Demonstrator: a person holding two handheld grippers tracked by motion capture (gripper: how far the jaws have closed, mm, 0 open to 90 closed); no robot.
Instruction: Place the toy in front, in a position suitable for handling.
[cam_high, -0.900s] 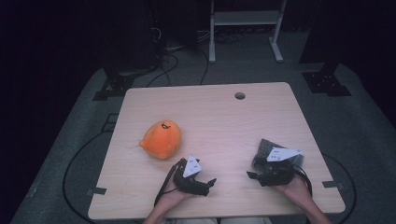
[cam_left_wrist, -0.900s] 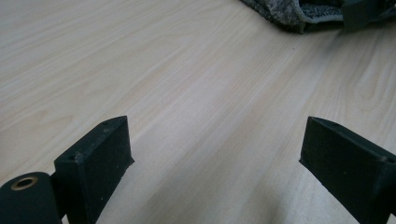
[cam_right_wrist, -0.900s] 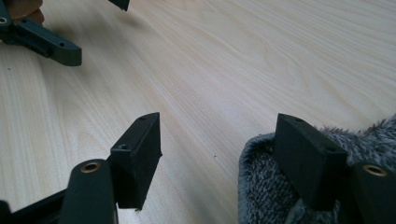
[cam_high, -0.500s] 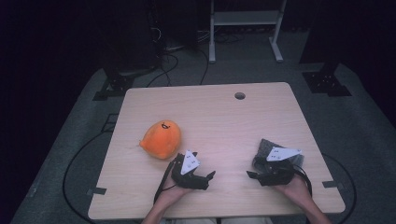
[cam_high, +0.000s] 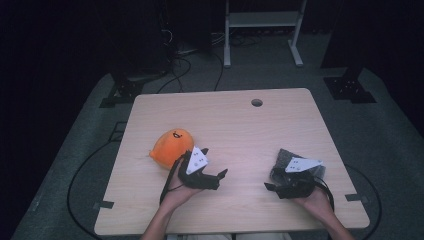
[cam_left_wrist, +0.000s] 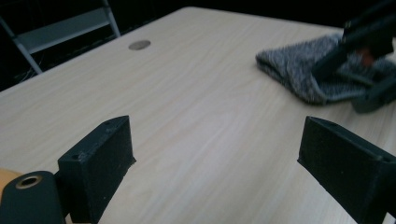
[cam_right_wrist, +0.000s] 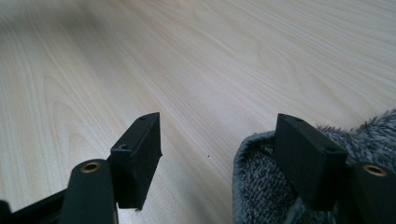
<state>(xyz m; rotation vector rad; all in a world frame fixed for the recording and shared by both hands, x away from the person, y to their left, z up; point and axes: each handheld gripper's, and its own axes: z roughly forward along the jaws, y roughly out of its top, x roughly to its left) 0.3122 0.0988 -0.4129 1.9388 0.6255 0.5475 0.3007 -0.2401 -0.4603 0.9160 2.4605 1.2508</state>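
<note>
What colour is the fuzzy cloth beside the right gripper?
Mottled grey; the fuzzy cloth shows best in the right gripper view.

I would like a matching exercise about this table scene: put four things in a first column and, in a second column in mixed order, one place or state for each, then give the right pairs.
Column one:
1. orange plush toy
2. grey fuzzy cloth
3. left gripper
4. round hole

Column two:
A. near the far edge of the table
B. jaws open over bare wood
C. lies beside the right gripper
D. lies just beyond the person's left hand

Pairs: 1-D, 2-C, 3-B, 4-A
</note>
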